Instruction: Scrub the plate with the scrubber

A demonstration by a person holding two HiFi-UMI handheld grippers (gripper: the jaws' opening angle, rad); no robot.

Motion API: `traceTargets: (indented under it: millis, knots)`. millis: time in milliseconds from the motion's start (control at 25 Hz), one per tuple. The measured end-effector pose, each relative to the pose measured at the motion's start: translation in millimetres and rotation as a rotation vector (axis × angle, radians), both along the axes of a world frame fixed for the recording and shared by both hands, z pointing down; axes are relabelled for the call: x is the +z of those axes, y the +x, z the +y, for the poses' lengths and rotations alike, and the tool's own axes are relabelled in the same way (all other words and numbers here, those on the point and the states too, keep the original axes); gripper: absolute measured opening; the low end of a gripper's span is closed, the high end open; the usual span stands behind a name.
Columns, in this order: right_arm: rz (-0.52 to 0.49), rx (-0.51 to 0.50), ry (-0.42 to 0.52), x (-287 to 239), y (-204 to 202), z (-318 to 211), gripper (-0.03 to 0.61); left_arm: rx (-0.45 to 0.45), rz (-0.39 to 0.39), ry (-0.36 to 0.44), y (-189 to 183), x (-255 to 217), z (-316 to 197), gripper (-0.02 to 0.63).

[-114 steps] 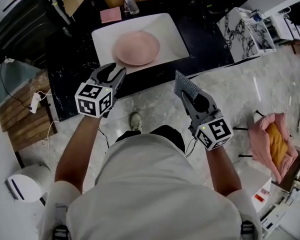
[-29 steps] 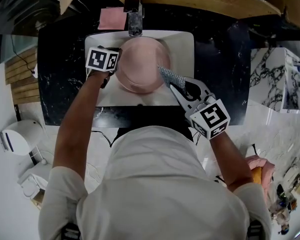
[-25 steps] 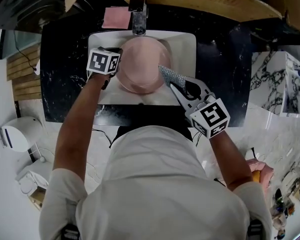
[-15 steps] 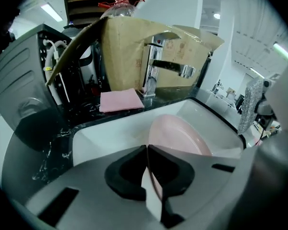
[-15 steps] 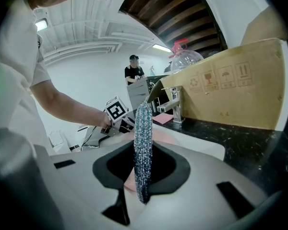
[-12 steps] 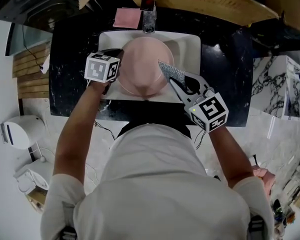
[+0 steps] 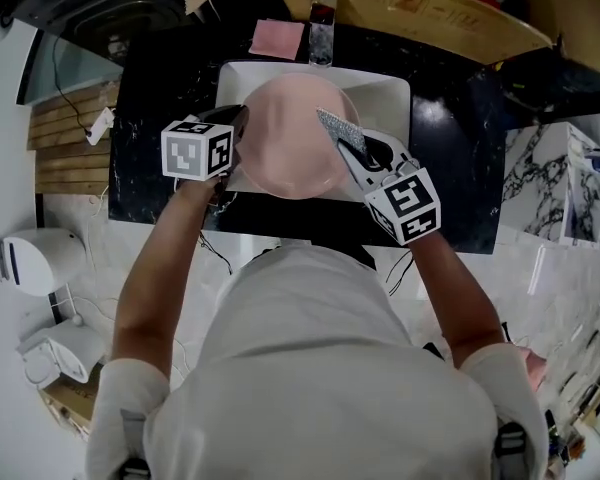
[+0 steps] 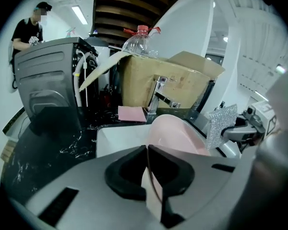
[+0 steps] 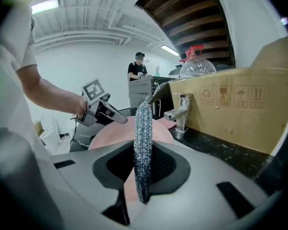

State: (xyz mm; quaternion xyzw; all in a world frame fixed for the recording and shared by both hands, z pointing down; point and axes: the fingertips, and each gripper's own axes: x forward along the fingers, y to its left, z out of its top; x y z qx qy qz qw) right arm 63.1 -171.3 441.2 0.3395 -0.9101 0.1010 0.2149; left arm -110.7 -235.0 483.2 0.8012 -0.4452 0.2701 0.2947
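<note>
My left gripper (image 7: 237,120), clamped tight on the pink plate (image 7: 285,153) at its nine-o'clock rim, has lifted and tilted it above the white sink (image 7: 392,96). My right gripper (image 7: 352,156) pinches the silver scrubber (image 7: 337,128) at the plate's three o'clock, possibly touching, so scrubbing can start. The faucet (image 7: 321,36) at twelve crowds the far rim.

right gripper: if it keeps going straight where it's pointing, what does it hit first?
The pink plate. The scrubber clamped in the right gripper leads, and the plate, held tilted over the sink by the left gripper, sits right behind it. The gap is unclear; they may already touch.
</note>
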Motion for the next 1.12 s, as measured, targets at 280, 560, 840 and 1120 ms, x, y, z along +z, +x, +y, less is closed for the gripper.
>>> traceTargets:
  millis: [280, 560, 840, 1120]
  knots:
    - [0.149, 0.001, 0.067, 12, -11, -15, 0.077, -0.060, 0.058, 0.005, -9, -14, 16, 0.014]
    - [0.310, -0.087, 0.187, 4, -36, -22, 0.077, -0.041, 0.052, 0.001, -10, -20, 25, 0.015]
    - [0.433, -0.105, 0.287, 0, -51, -40, 0.077, -0.044, 0.083, -0.004, -4, -27, 30, 0.021]
    - [0.597, -0.118, 0.376, 9, -70, -40, 0.077, -0.048, 0.117, 0.013, 8, -39, 29, 0.028]
